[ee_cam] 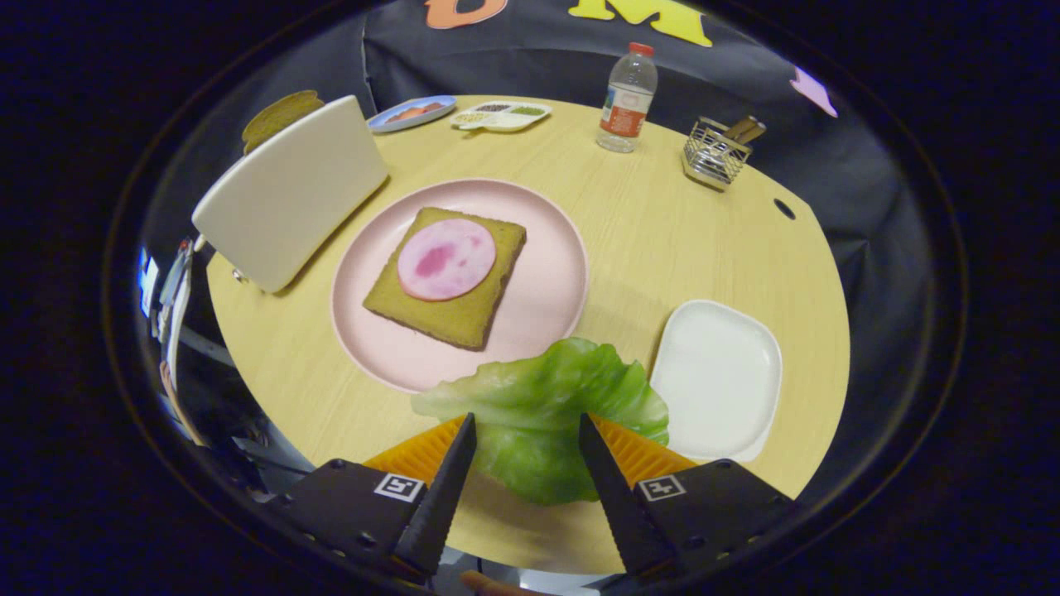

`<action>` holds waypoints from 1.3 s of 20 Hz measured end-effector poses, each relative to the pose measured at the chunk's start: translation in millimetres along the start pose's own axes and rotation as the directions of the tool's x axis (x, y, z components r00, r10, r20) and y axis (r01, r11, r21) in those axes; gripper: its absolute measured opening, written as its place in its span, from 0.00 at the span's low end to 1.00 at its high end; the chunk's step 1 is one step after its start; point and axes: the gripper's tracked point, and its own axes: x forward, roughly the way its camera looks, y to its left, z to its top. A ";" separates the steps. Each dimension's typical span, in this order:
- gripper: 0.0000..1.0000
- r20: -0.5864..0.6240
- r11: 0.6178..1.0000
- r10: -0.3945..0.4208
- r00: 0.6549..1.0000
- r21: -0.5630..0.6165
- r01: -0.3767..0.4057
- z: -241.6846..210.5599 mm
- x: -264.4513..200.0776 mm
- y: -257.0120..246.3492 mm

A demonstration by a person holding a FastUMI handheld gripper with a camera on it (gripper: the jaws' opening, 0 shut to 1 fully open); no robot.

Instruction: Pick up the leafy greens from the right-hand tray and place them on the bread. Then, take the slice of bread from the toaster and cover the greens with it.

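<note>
Gripper view. The tongs [527,430] are holding the leafy greens [542,397] between the two fingers [451,472], both inner edges appearing to press on the leaf, which is hanging above the near edge of the worktop [662,223]. The leaf is spreading ahead of the fingertips and overlapping the near rim of the pink plate [546,306]. On that plate the bread [455,310] is lying flat with a round slice of ham [445,258] on top. To the right of the leaf, the white tray [717,377] is sitting empty, so the greens have evidently been lifted from it. To the far left, the toaster [290,190] is standing with a second slice of bread [281,116] rising from its top. Along the far side of the worktop, a blue dish [411,112], a divided tray [501,116], a water bottle [627,99] and a wire basket [716,153] are standing well apart from the plate.

Step in hand, as judged: the greens are being carried from the tray toward the bread; the placing is not yet done. The next move is calling for travel forward and slightly left until the leaf is hanging over the ham, then a lowering and a release so that the leaf is lying flat within the bread's outline.
</note>
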 end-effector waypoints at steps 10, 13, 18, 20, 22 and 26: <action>0.68 -0.074 0.997 0.054 0.996 -0.045 -0.057 -4.9 12.1 8.9; 0.55 -0.062 0.996 0.069 0.996 -0.056 -0.073 -5.4 13.7 6.9; 0.12 -0.054 0.996 0.065 0.996 -0.055 -0.068 -8.7 7.2 11.9; 0.01 -0.019 0.994 0.031 0.999 -0.100 -0.032 -10.6 7.1 10.9; 0.01 0.003 0.995 0.033 0.999 -0.097 -0.032 -13.5 -1.4 12.6; 0.01 0.023 0.996 0.081 0.996 -0.031 -0.080 -12.4 -35.4 10.1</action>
